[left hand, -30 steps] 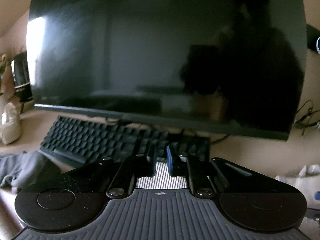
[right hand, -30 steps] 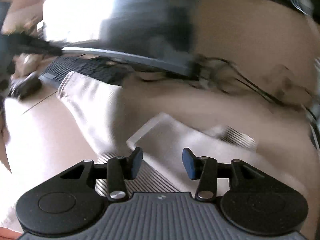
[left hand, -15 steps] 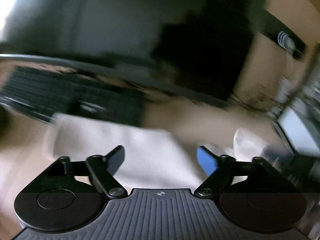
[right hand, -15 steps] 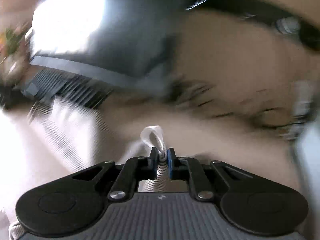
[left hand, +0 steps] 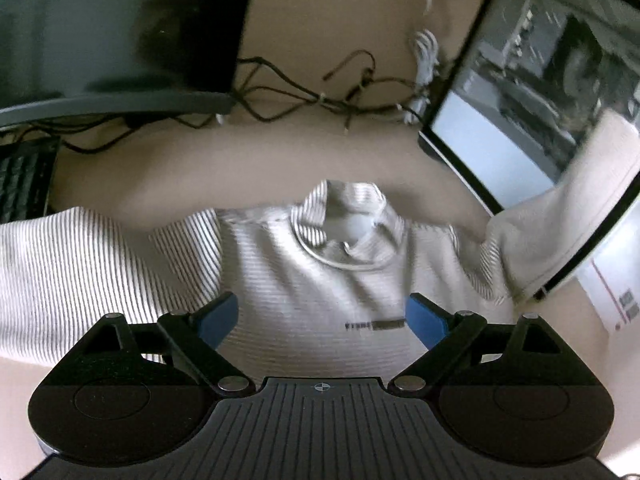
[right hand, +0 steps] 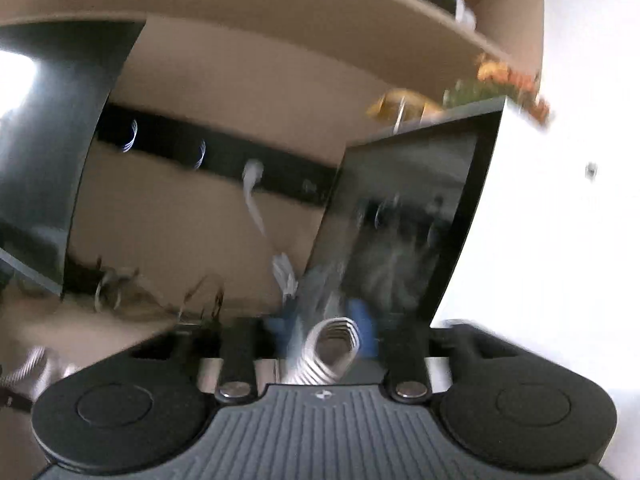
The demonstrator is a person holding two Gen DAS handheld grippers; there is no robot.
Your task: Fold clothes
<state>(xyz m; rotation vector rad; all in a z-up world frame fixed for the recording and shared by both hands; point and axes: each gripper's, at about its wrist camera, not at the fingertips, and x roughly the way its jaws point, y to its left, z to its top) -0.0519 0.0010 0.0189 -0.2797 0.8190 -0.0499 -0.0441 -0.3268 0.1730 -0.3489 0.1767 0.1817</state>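
While the striped sweater lay spread front-up on the desk, collar toward the back wall and chest print near the camera, its right sleeve was lifted off the surface and rose toward the upper right, in front of the smaller monitor. Its left sleeve lay out flat to the side.

Half a second before, the left tongs had been sweeping over the cloth in a blur; a second before they had been pressed together in front of the keyboard. Now they hung spread wide over the chest, blue pads apart, gripping nothing. The right tongs, spread over the sleeve a second earlier, had closed on a loop of ribbed fabric half a second ago and still pinched it, raised higher, with the smaller monitor just ahead and motion blur throughout.

That suggested the sleeve was being carried up and probably inward across the body, an early-looking fold, though where it would land could not be told. The body showed no fold. Cables trailed behind the collar, beneath the large monitor, clear of the garment.
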